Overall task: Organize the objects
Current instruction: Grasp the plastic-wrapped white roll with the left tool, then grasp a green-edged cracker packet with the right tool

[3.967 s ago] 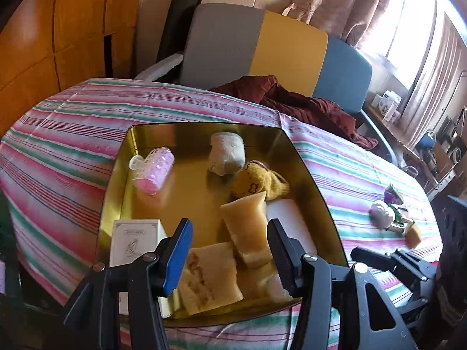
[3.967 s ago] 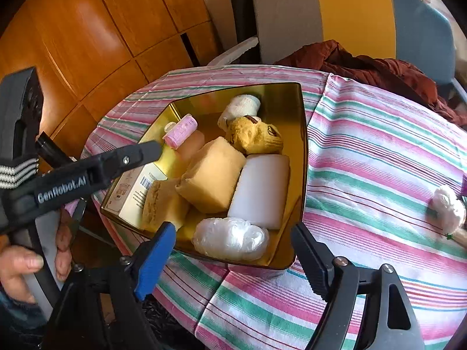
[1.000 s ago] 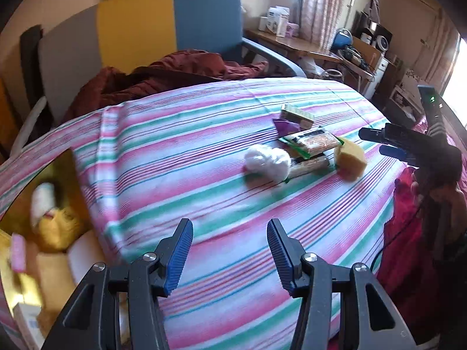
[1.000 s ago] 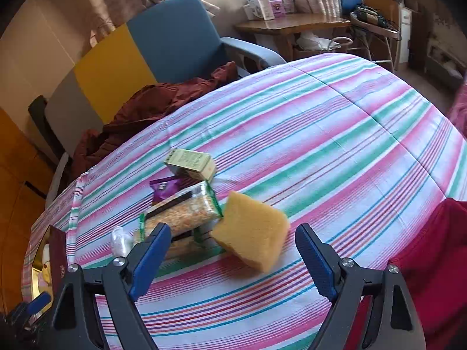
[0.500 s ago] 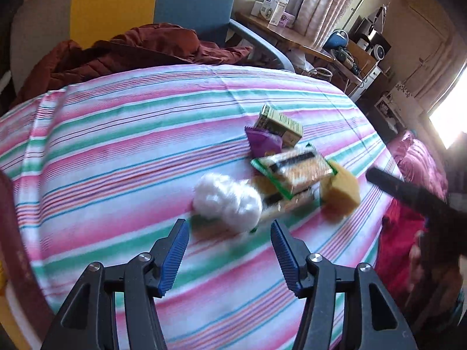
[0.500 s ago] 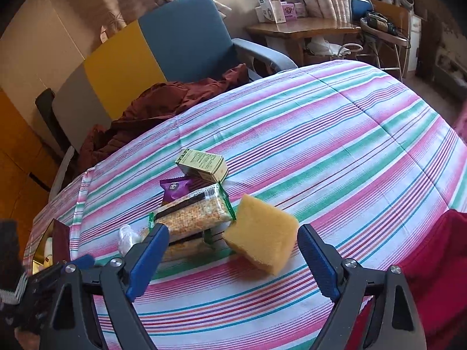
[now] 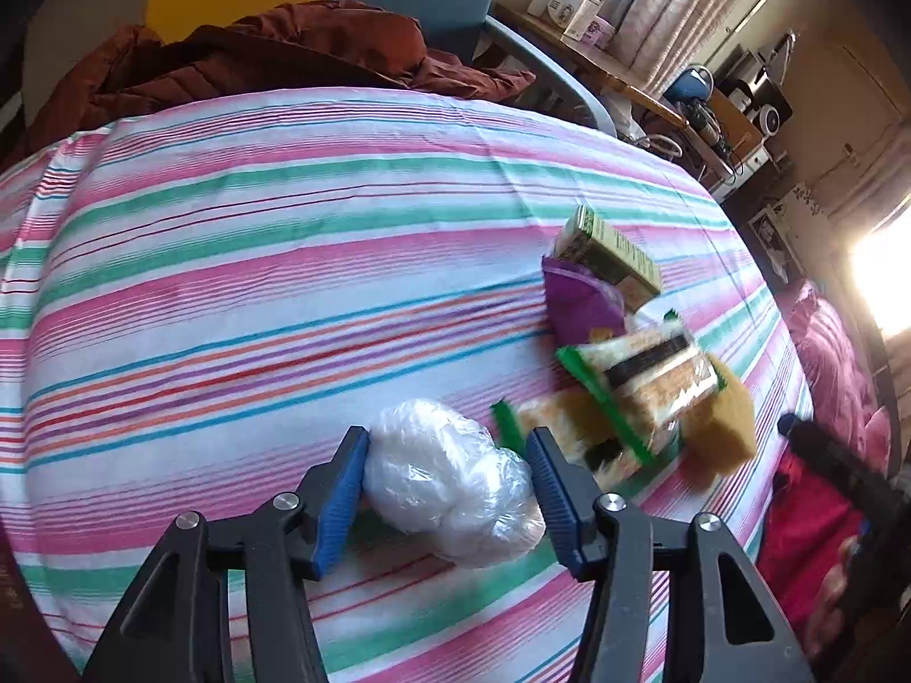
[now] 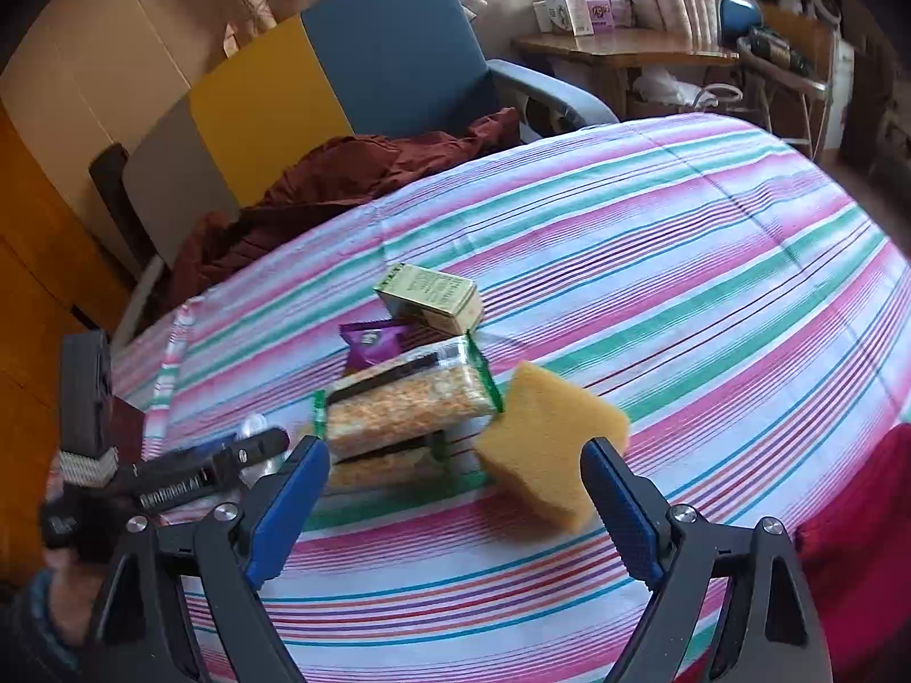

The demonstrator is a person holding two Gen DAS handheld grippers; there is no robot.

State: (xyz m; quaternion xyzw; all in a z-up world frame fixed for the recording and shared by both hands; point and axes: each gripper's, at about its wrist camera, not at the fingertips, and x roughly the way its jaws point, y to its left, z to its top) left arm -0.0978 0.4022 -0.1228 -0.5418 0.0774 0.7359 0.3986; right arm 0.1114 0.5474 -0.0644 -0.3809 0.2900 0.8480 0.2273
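Jaws of the left gripper [image 7: 447, 481] stand on either side of a white plastic-wrapped bundle [image 7: 450, 484], their blue pads right against it or nearly so; whether they press it yet cannot be told. The bundle lies on the striped tablecloth of the table [image 7: 256, 262]. Just past the bundle lies a cluster of other things: two clear snack packs with green edges [image 7: 643, 381], one stacked on the other, a purple packet [image 7: 578, 301] behind them, and a small green box [image 7: 606, 247] behind that. A yellow sponge [image 7: 720, 421] rests against the far side of the snack packs from the bundle. Jaws of the right gripper [image 8: 455, 498] are spread wide and hold nothing; the yellow sponge [image 8: 549, 438] sits between and just beyond their tips, nearer the right-hand pad, with the snack packs [image 8: 407, 404] touching its other side. Well beyond the bundle, past the table's edge, a dark red garment [image 7: 256, 57] is heaped on a blue and yellow chair [image 8: 341, 79].
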